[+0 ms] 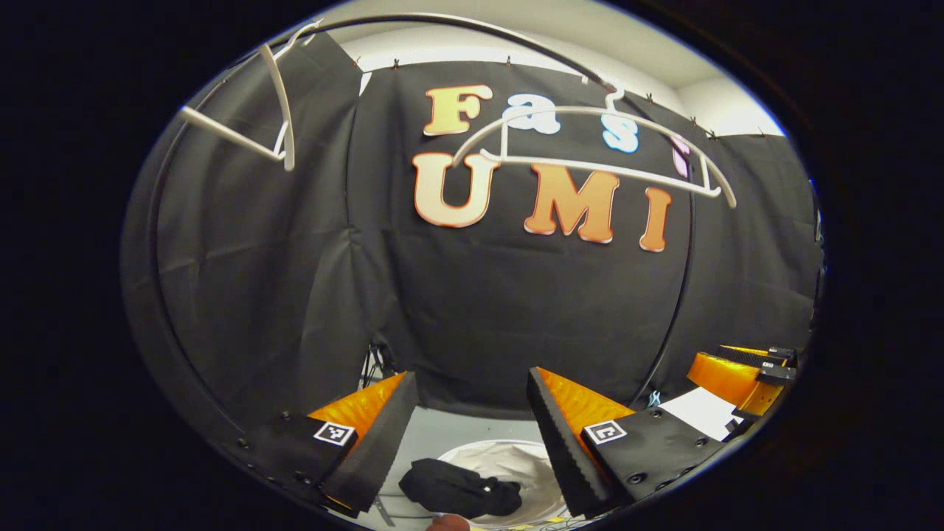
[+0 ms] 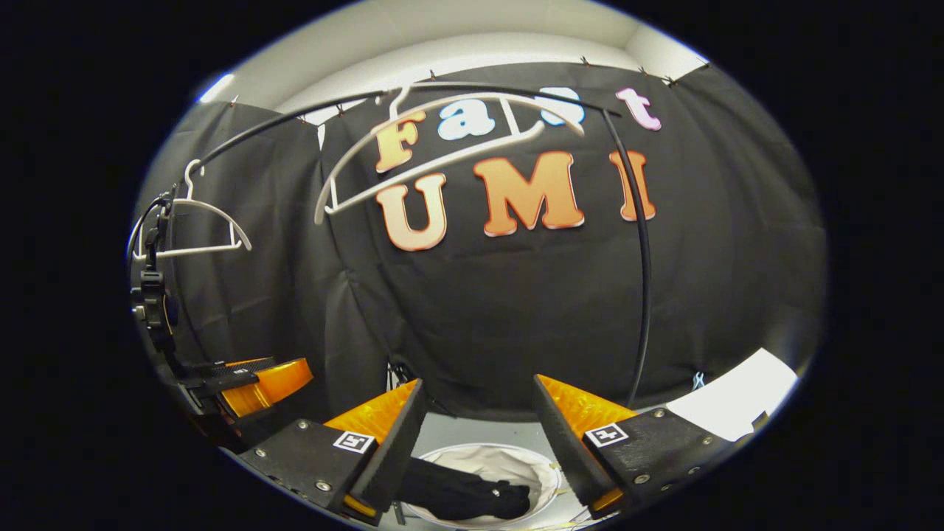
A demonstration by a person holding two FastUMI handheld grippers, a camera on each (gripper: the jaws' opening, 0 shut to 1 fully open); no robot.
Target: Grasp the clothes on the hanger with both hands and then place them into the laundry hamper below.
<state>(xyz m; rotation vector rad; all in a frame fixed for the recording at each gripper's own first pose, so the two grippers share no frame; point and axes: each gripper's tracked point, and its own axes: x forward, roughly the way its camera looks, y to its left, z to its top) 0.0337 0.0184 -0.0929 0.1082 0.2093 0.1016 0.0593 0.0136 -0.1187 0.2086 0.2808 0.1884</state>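
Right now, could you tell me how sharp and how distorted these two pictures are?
Left gripper view: strong fisheye bend, the black rail bows; hanger and dark garment in the hamper are crisp. Right gripper view: same bending, the nearer hanger looks slightly smeared; the ceiling strip glows bright, no glare on the open jaws.

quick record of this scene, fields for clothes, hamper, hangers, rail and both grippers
clothes: dark garment lying in the hamper
hamper: white, round, on the floor below the grippers
hangers: two white hangers, bare, on the rail
rail: black curved bar
left gripper: open, holding nothing
right gripper: open, holding nothing
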